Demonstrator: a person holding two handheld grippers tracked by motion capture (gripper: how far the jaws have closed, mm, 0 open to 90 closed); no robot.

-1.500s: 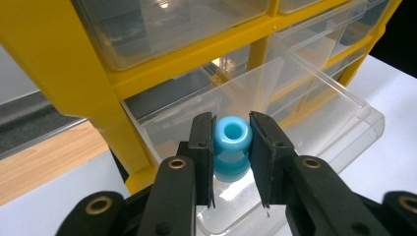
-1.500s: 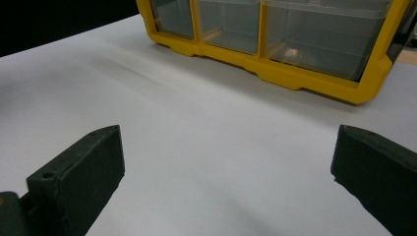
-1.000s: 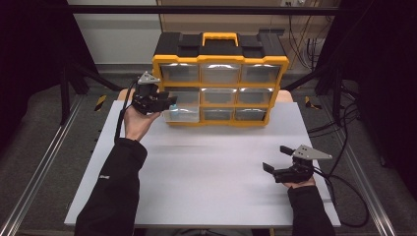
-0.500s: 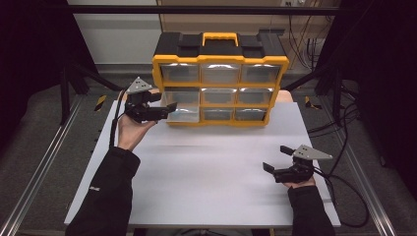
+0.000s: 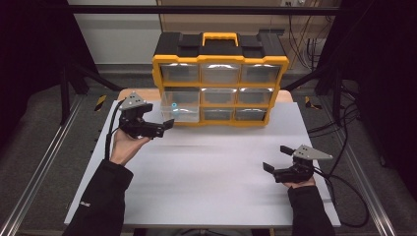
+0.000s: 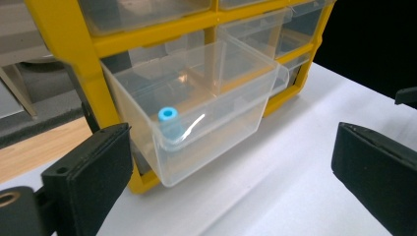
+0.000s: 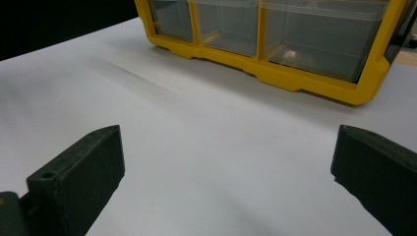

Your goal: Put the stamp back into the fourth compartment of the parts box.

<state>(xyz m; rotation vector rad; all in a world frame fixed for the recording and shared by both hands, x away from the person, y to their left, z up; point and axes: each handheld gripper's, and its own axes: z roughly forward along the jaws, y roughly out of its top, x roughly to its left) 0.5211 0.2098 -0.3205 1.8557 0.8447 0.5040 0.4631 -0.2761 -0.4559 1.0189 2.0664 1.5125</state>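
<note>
**Clear drawer pulled out, both sets of jaws wide**

Nearest, at the bottom of the high view: two dark sleeves and two hands coming in over the white table (image 5: 211,182). On the right, low on the table, the right gripper (image 5: 273,167), jaws wide apart, nothing between them, only bare white table in front. Well apart from the box. In the right gripper view, two black jaws at the bottom corners, white table between, and the yellow lower edge of the box far ahead.

On the left, a bit farther up the table, the left gripper (image 5: 164,125), lifted in an upturned hand, jaws pointing toward the box. Jaws wide too, just been opening, nothing held between them. Close to the drawer but not touching it.

Next, right in front of those jaws: a clear drawer (image 6: 196,113), pulled partway out of the box. Bottom left spot in the box, lowest row, sticking out over the table. Inside, at the front wall, a small blue tube (image 6: 168,122), standing up, near the left front corner as seen in the left gripper view.

Behind it, the yellow storage box (image 5: 220,61), standing at the far edge of the table, black top, yellow handle, rows of clear drawers. Other drawers pushed in.

Farthest off: dark floor, metal rails at both sides, cables on the right.
</note>
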